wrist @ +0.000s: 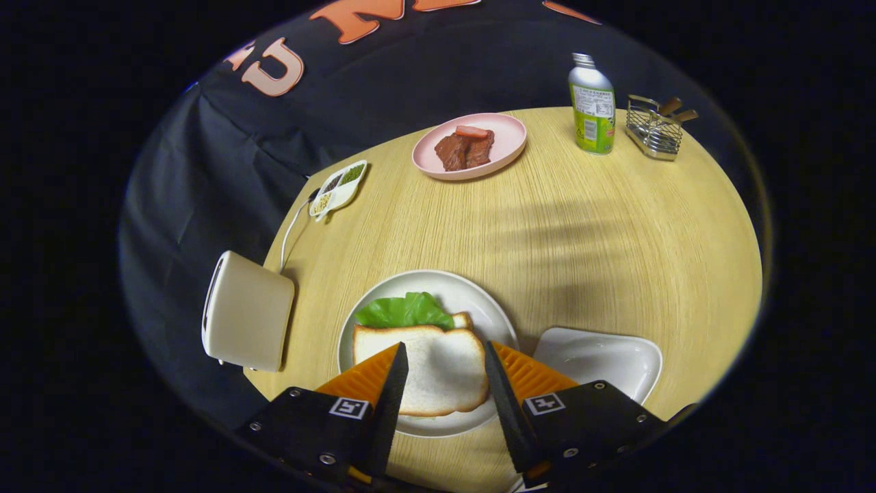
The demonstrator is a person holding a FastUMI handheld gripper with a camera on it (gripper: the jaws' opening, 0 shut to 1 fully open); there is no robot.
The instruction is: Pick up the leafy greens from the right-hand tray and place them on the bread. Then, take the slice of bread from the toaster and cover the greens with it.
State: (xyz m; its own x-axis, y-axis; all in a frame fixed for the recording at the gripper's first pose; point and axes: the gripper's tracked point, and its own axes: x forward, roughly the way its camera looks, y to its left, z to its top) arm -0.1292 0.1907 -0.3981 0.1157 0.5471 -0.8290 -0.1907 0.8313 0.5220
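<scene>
A white round plate (479, 291) sits just ahead of my fingers. On it lies a slice of bread (438, 366), with green leafy lettuce (405, 311) peeking out from under its far edge and a corner of a lower slice (462, 319) beside the leaf. My gripper (445, 373) hovers over the top slice with its fingers apart, one on either side of the bread and not pressing on it. The cream toaster (246, 311) stands left of the plate. A white tray (602, 359) lies right of the plate.
Beyond the plate, a pink plate (503, 147) holds brown meat pieces. A small divided dish (339, 188) sits at the table's far left edge, near a white cable. A green bottle (592, 106) and a wire rack (655, 127) stand at the far right.
</scene>
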